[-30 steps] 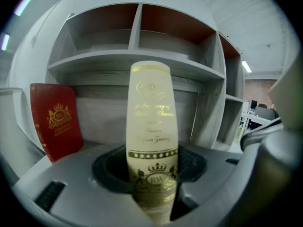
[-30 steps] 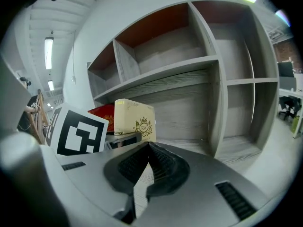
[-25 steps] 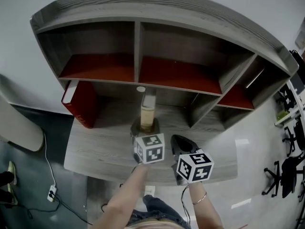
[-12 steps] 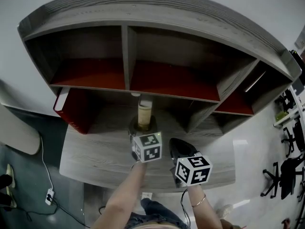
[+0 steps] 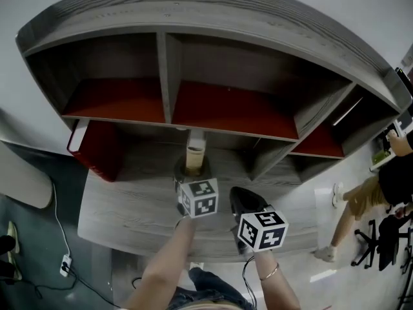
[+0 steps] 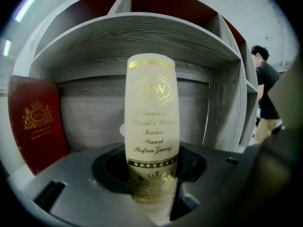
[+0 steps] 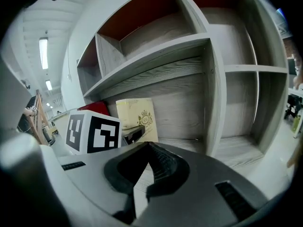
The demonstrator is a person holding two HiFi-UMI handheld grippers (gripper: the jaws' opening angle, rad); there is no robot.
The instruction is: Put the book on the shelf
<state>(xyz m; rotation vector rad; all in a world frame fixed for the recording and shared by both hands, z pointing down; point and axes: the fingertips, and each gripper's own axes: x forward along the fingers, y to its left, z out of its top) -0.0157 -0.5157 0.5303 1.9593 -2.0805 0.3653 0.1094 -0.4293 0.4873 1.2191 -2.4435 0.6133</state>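
A cream book (image 6: 151, 112) at the shelf (image 6: 142, 37)
The left gripper (image 6: 152, 195) pinched the book upright, its bottom end hidden. The right gripper (image 7: 147, 148) had its fingers pressed together, empty.

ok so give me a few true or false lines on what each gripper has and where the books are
1. The left gripper is shut on the cream book. True.
2. The cream book is held upright. True.
3. The right gripper also holds a book. False: its jaws are together on nothing.
4. The red book lies flat. False: it stands on end at the left.
5. The upper compartments are full of books. False: no books show in them.
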